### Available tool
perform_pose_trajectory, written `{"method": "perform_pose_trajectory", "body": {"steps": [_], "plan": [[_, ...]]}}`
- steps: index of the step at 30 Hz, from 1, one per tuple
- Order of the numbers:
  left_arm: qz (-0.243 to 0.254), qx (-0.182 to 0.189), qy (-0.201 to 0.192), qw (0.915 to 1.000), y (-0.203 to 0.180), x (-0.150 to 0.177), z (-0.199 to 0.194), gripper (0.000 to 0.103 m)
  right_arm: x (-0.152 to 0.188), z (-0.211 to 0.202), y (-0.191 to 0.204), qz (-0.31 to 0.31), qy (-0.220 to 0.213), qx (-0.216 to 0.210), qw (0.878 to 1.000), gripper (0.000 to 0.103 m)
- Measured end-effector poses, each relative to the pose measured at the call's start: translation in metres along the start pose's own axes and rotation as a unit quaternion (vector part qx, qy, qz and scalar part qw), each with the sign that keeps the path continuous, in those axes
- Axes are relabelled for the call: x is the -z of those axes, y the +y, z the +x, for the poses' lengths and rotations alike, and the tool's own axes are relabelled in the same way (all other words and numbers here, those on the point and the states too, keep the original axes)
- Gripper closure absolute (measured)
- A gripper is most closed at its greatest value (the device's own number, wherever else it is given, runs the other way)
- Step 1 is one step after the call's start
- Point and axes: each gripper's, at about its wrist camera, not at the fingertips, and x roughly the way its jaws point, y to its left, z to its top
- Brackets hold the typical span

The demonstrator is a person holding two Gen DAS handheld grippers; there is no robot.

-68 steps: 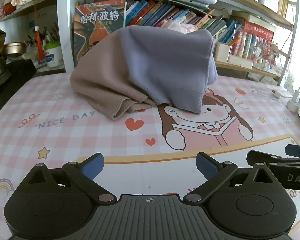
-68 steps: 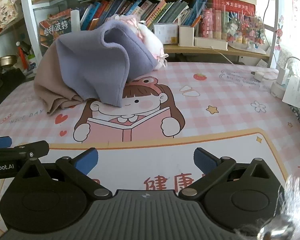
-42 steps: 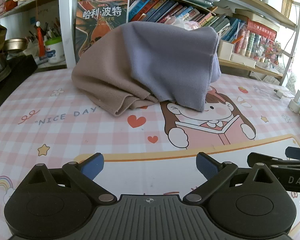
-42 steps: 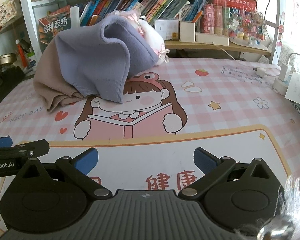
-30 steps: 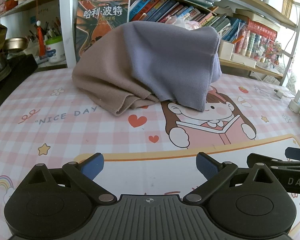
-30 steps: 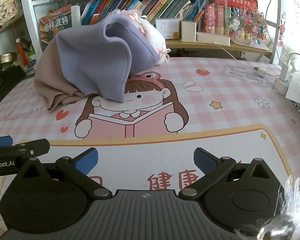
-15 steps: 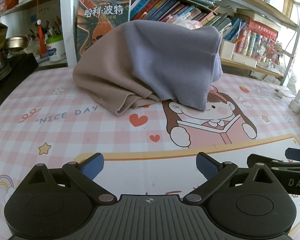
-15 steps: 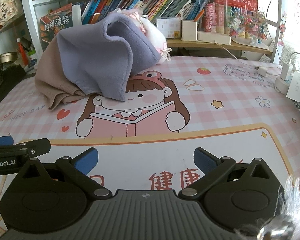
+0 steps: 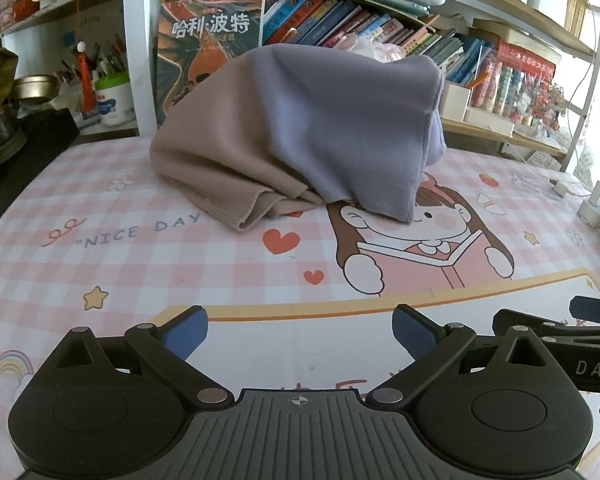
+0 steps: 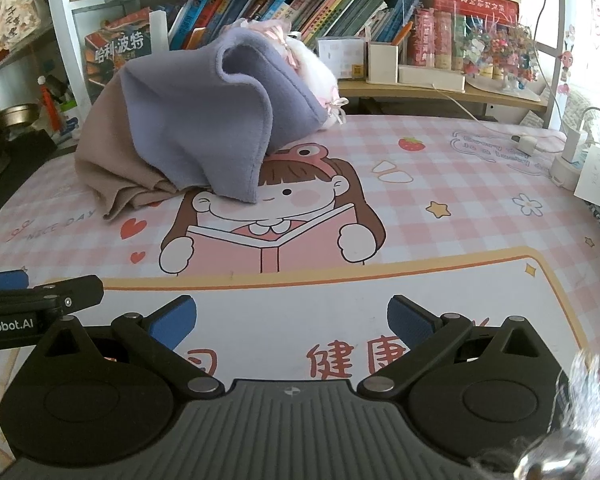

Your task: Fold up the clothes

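A heap of clothes sits at the back of the desk mat: a lavender garment [image 9: 352, 120] [image 10: 204, 120] draped over a tan knitted one [image 9: 228, 168] [image 10: 108, 160], with something pink and white [image 10: 316, 68] partly hidden under the lavender cloth. My left gripper [image 9: 300, 328] hovers open near the mat's front edge, well short of the heap, with nothing between its blue pads. My right gripper [image 10: 292, 316] is open too, beside the left one and just as far from the clothes. Each gripper's side shows at the edge of the other's view.
The pink checked cartoon mat [image 9: 140, 264] [image 10: 440, 184] covers the table. Bookshelves [image 9: 340, 20] [image 10: 300, 4] rise right behind the heap. A pen cup [image 9: 114, 98] and metal bowl [image 9: 34, 86] stand far left; chargers and cables [image 10: 568, 152] lie far right.
Both grippers have crept slightly forward toward the heap, which looks a little larger in view. The clothes have not moved and both grippers stay open.
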Motion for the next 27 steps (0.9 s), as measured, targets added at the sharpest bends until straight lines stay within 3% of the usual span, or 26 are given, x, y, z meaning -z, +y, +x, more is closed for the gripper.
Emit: {"method": "perform_pose_trajectory", "body": {"steps": [27], "plan": [[-0.003,-0.003,0.006,1.0,0.0026,0.0,0.0027,0.003,0.0,0.0041,0.0019,0.003,0.007,0.001,1.0,0.0]]}}
